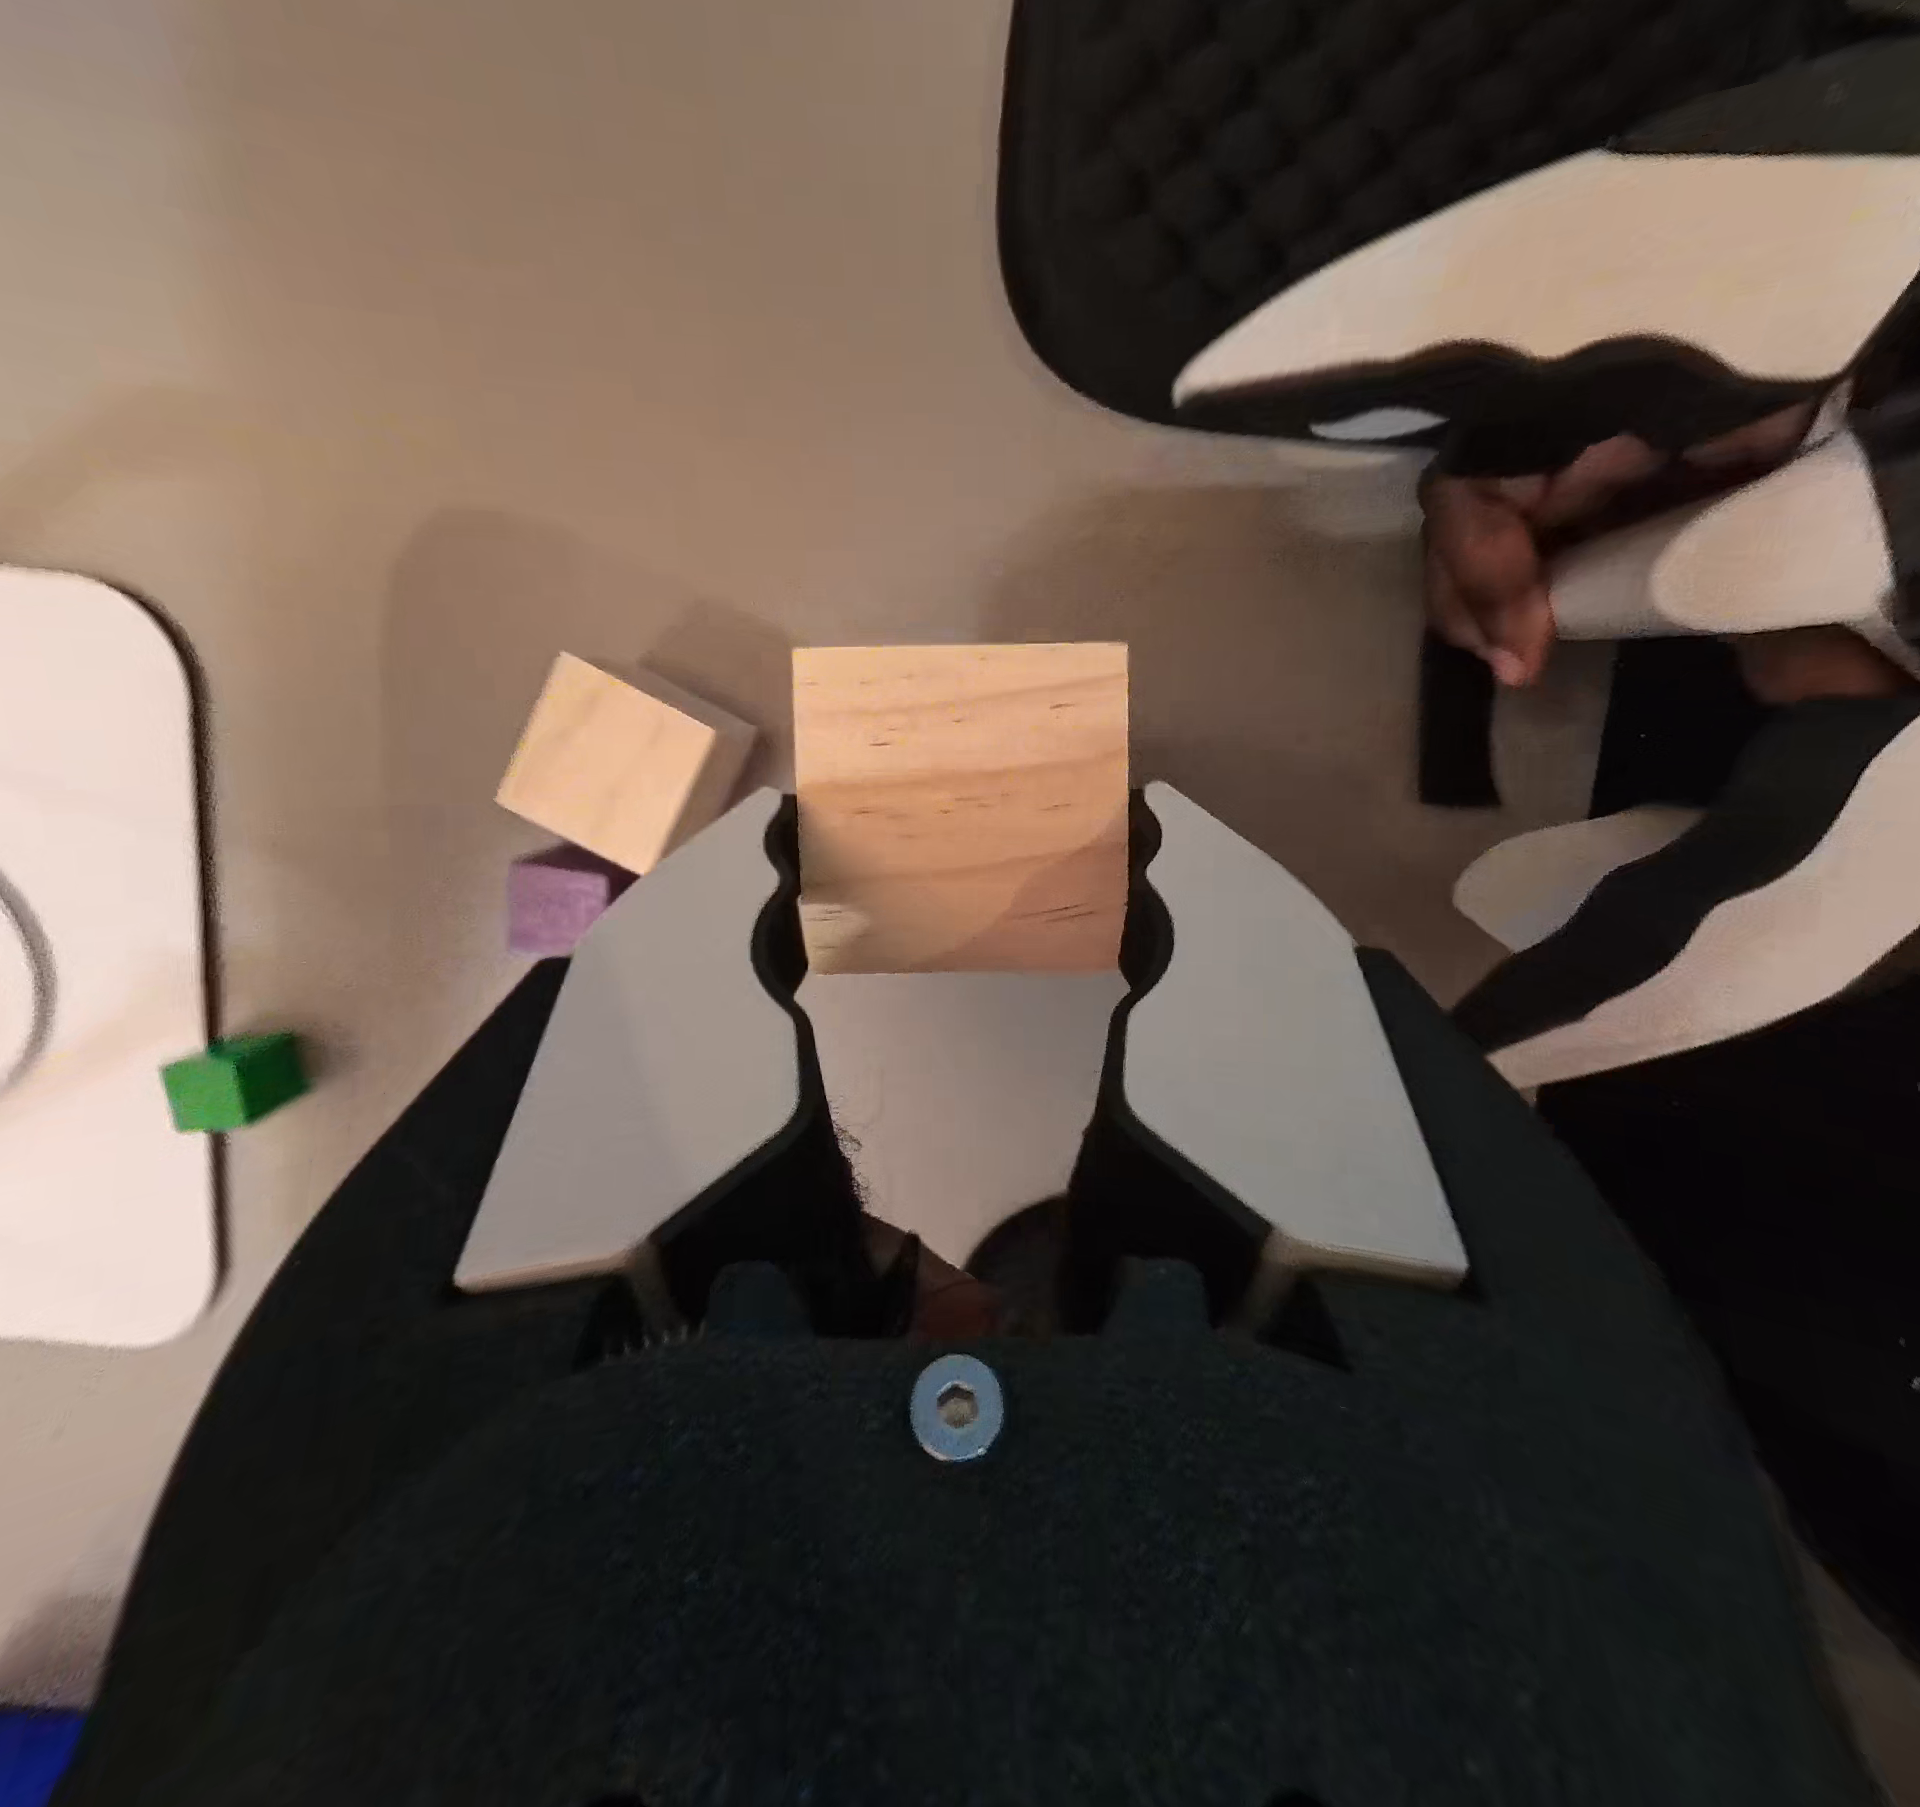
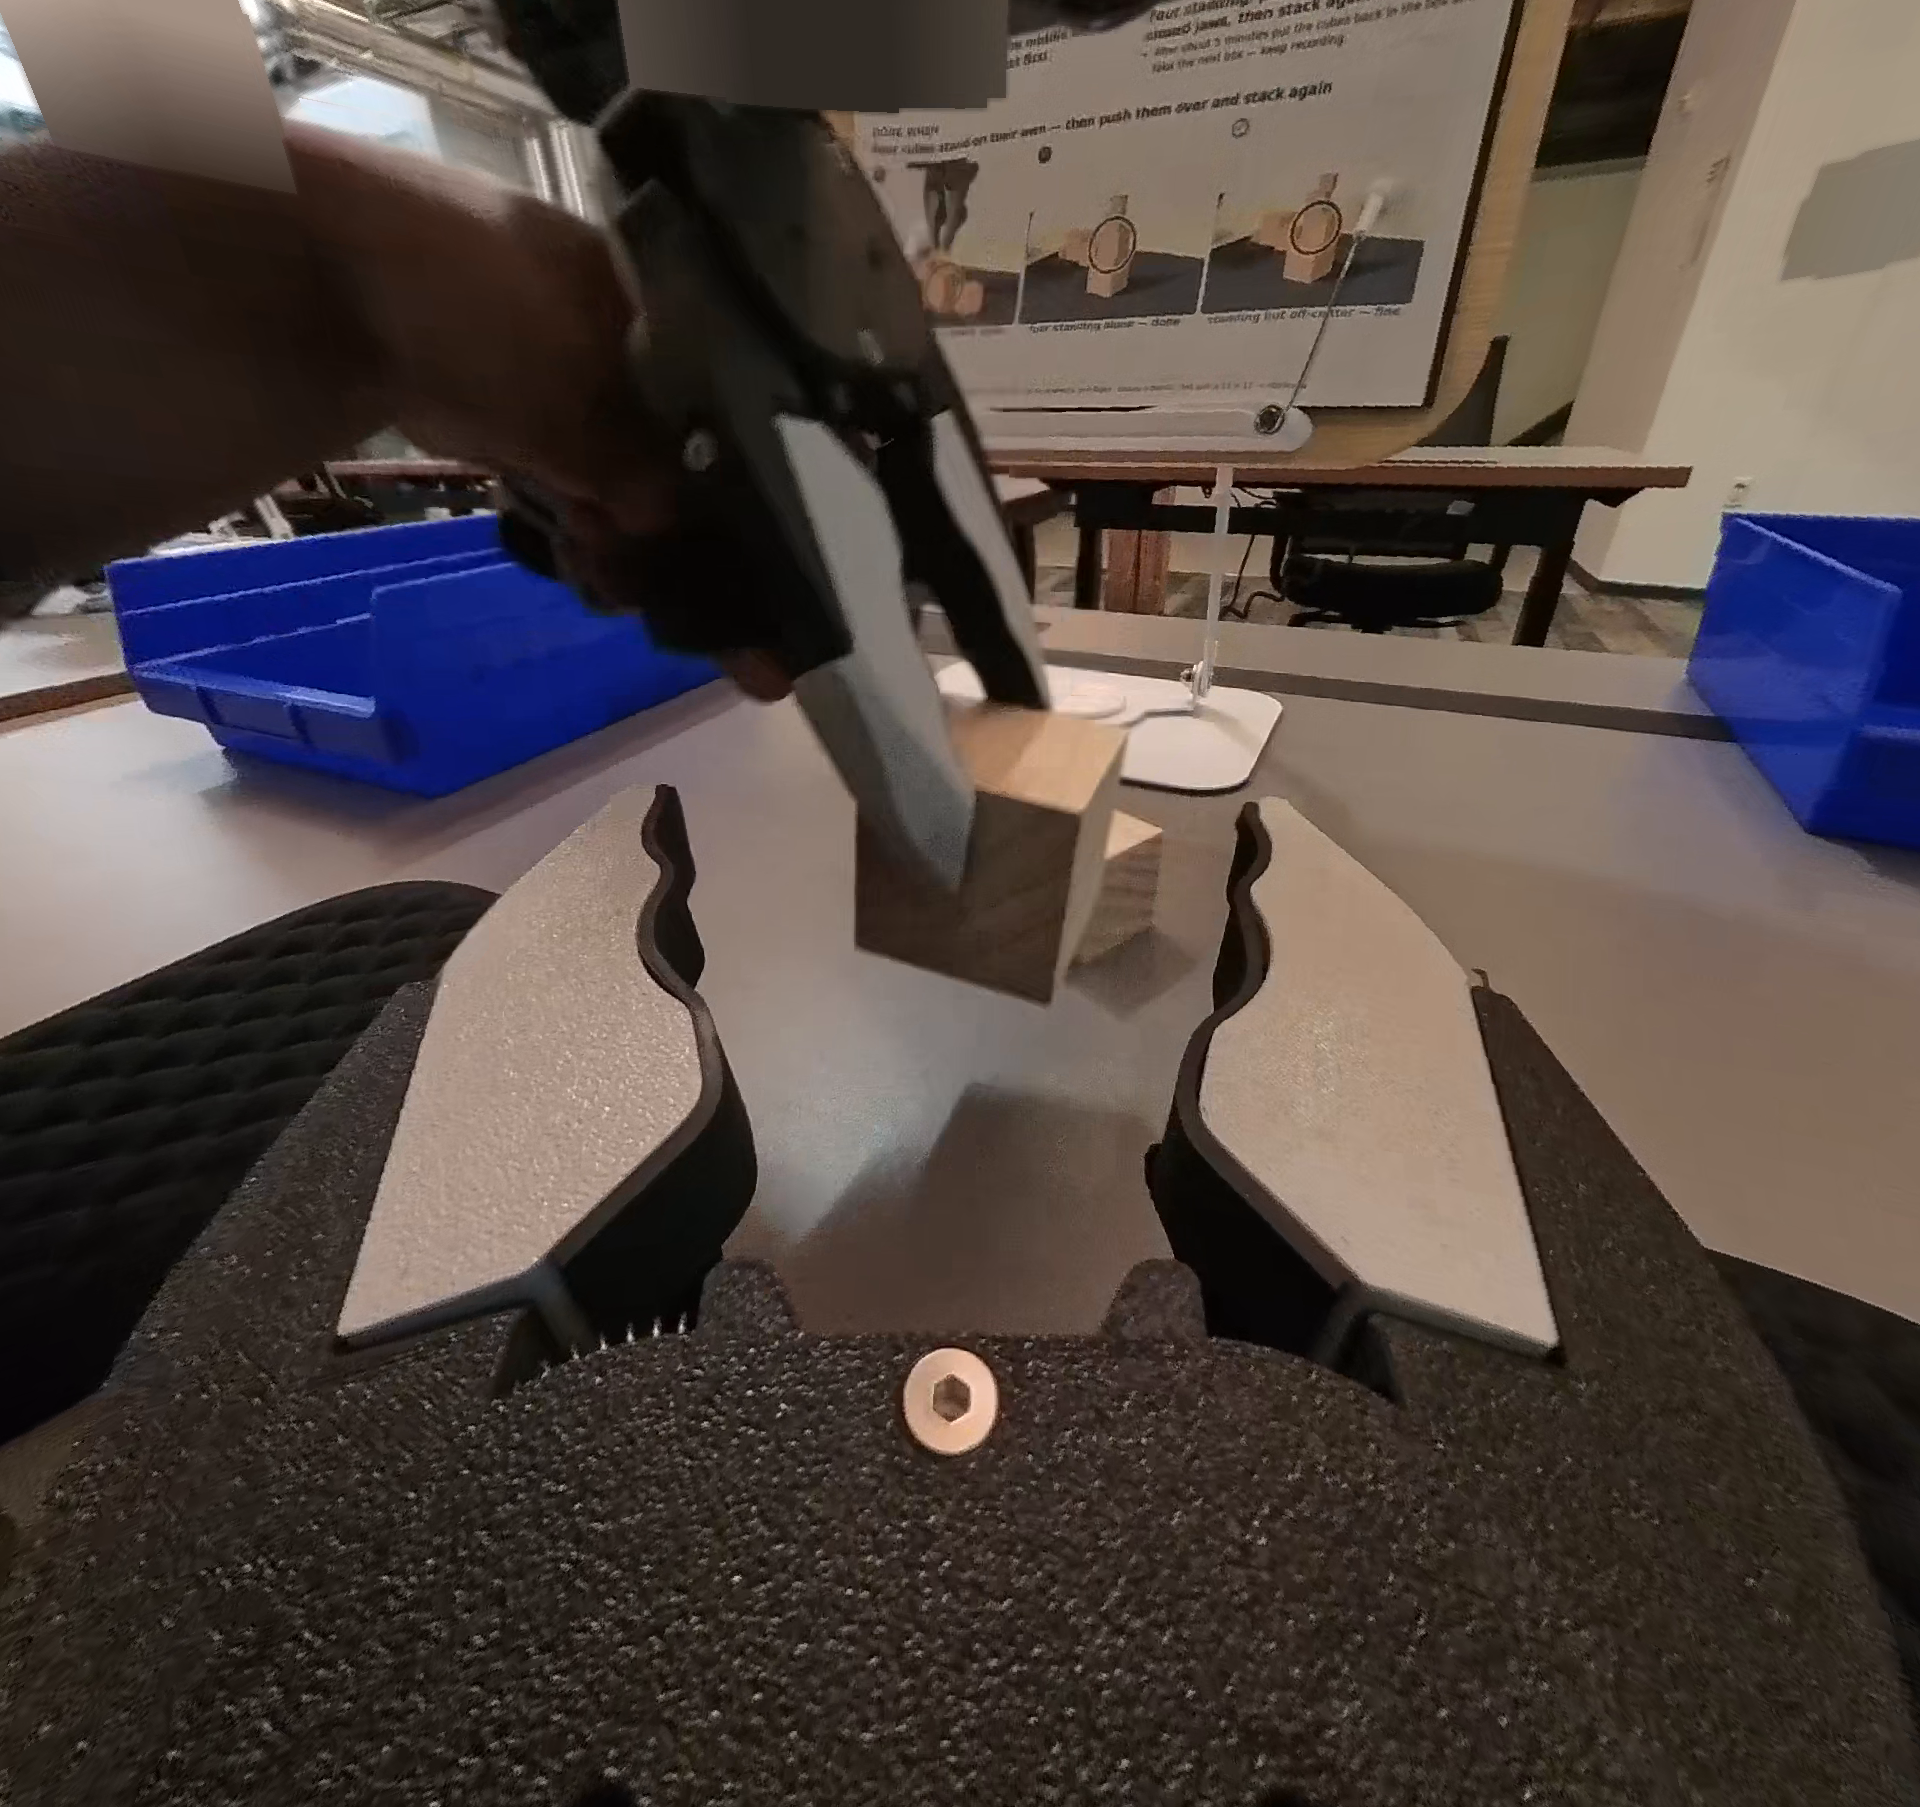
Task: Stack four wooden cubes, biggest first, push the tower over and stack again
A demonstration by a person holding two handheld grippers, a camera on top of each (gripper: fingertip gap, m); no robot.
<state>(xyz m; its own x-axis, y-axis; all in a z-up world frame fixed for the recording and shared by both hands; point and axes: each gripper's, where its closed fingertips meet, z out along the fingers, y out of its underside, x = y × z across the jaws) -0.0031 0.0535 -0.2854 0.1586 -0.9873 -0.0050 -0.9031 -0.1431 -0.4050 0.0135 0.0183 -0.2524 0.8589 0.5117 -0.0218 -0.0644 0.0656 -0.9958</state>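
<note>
The left gripper (image 1: 961, 874) had its jaws pinched on a large plain wooden cube (image 1: 961, 807), both pads pressed against opposite faces, and the right wrist view showed that cube (image 2: 987, 864) lifted clear of the grey table (image 2: 1455, 926). Just left of it lay a second wooden cube (image 1: 613, 760), tilted and partly resting over a small purple block (image 1: 551, 900); a small green block (image 1: 234, 1082) sat farther left at the edge of a white stand base (image 1: 104, 926). The right gripper (image 2: 956, 884) hovered near with jaws spread wide and bare. Blue bins (image 2: 395, 656) stood on the table on both sides.
</note>
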